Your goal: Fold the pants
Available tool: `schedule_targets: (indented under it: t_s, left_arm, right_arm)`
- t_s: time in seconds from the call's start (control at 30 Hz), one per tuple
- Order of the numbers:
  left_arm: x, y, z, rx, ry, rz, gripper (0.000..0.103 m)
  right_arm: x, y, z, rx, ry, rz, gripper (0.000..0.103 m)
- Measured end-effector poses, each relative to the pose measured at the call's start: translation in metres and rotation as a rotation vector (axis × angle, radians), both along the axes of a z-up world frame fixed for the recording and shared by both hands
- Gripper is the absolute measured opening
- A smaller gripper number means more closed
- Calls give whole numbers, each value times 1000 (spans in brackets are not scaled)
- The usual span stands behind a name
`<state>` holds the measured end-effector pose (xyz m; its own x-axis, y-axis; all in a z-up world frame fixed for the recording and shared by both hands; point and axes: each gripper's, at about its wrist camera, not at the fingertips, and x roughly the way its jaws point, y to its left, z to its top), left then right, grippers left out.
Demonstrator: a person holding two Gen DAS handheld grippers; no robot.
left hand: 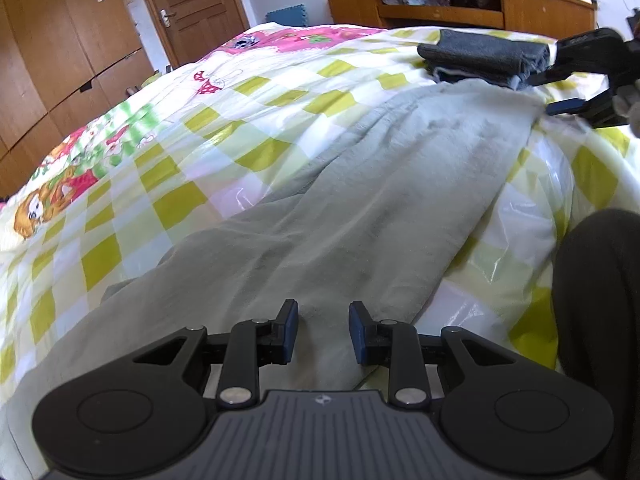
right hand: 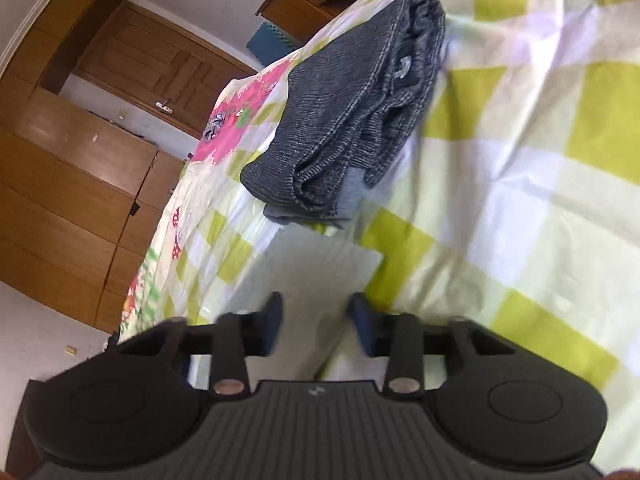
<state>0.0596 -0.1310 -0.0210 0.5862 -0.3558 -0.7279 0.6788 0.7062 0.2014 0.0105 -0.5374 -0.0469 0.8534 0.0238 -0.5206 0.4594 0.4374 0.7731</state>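
The pants (left hand: 360, 200), pale grey-green and soft-looking, lie stretched out lengthwise on the bed, running from close under the left wrist camera up toward the far right, with long creases along them. In the right wrist view their far end (right hand: 320, 264) shows as a pale, flat-edged panel lying on the quilt. The left gripper (left hand: 323, 330) hangs over the near end of the pants with its jaws spread. The blue pads (left hand: 291, 330) stand on either side of a patch of cloth without pressing it. The right gripper (left hand: 550, 92) sits at the far end of the pants, and in its own view (right hand: 314, 320) it is blurred. Its jaws stand apart with the pale cloth showing between them, and no pad visibly pinches the cloth. Just beyond that end lies a folded dark grey garment (left hand: 484, 58), ribbed in texture, and the pants end beside it. Everything rests on a quilt (left hand: 168, 200) checked in yellow-green and white, with pink cartoon prints farther off. At the right edge of the left view a dark-clothed part of a person (left hand: 600, 320) shows; which part cannot be told. Behind the bed stand a wooden wardrobe (left hand: 60, 60), a wooden door (left hand: 192, 4) and a low wooden cabinet (left hand: 460, 4).
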Motion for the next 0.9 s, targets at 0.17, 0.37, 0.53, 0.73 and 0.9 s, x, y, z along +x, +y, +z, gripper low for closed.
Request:
schedule_targets:
  t_s: [0.17,0.37,0.53,0.73,0.9]
  left_arm:
    - [-4,6,3,3,-10,5,42]
    - [-7,15,8,9,-28,14,42]
    - [-4,23,10,-13,-26,47,43]
    - [-6,25,-1,-10,-2,37,45]
    - [-3,24,0,-7,0,32,45]
  right_arm:
    - [12,3,19,5,-68,18,3]
    - [46,15,80,8,-287,112,3]
    - [50,27,98,-61,-388,135,2]
    - [29,2,5,-25,-46,-21,3]
    - [20,-6,-12,42,-23,-46,7]
